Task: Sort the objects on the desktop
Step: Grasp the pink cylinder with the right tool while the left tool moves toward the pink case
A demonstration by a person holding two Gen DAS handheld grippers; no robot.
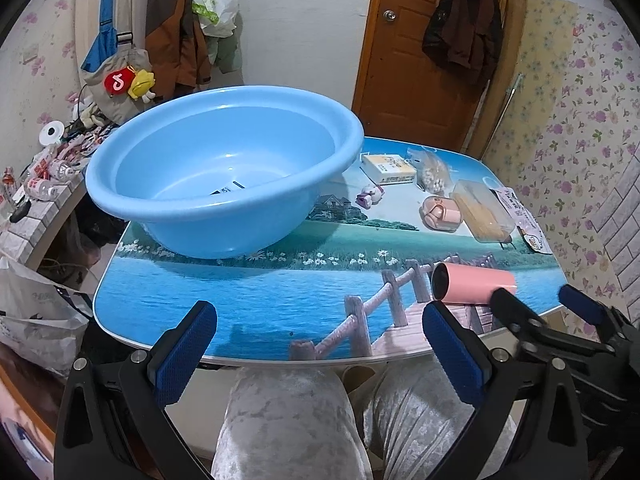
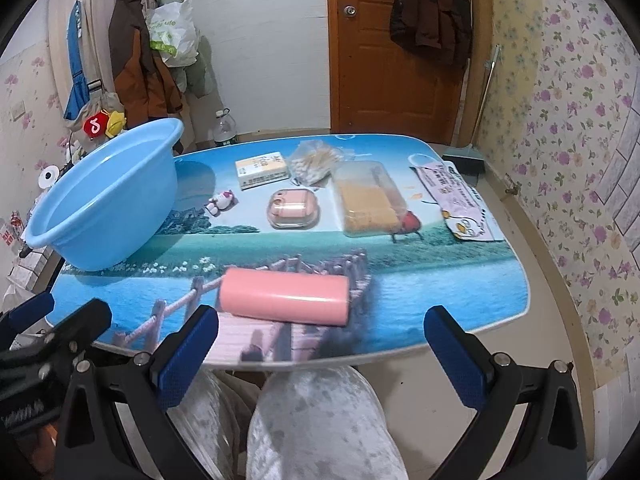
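A big light-blue basin point(image 1: 224, 168) point(image 2: 108, 196) stands on the left of a small table point(image 1: 260, 300) point(image 2: 420, 280) printed with a lake scene. A pink roll point(image 1: 474, 283) point(image 2: 285, 296) lies near the front edge. Further back lie a yellow box point(image 2: 262, 169), a bag of cotton swabs point(image 2: 316, 162), a small toy figure point(image 2: 221, 202), a pink case point(image 2: 293, 209), a clear box with yellow contents point(image 2: 370, 200) and a printed packet point(image 2: 456, 198). My left gripper point(image 1: 320, 354) and right gripper point(image 2: 322, 354) are both open and empty, held at the front edge.
A wooden door point(image 2: 394, 44) and hanging coats point(image 1: 176, 24) are behind the table. A cluttered shelf point(image 1: 44, 184) is at the left, a plastic bag point(image 1: 36, 316) on the floor beside it. The person's knees point(image 2: 316, 420) are under the front edge.
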